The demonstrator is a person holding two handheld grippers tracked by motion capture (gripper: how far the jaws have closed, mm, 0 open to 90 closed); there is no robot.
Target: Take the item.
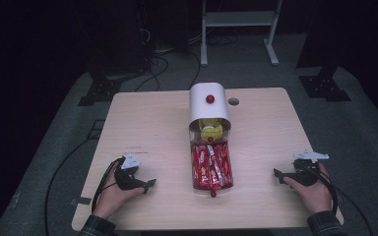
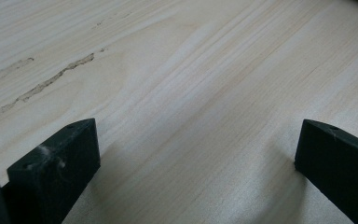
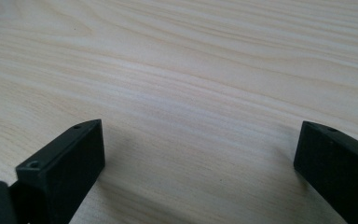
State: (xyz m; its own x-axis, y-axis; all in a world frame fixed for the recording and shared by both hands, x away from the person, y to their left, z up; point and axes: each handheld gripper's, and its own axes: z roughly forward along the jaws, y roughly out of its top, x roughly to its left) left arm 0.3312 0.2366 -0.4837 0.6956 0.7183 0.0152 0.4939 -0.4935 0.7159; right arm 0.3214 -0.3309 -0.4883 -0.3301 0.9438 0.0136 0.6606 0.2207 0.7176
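Drawer (image 1: 211, 169) pulled out, packed with red wrappers, white box (image 1: 209, 107) behind; both grippers' jaws wide, empty.

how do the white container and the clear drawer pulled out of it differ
The white container is opaque with a rounded top; the clear drawer is see-through and lies flat toward the person. The white container shows a yellow item in its opening, while the clear drawer is packed with red packets. Each carries a small red knob.
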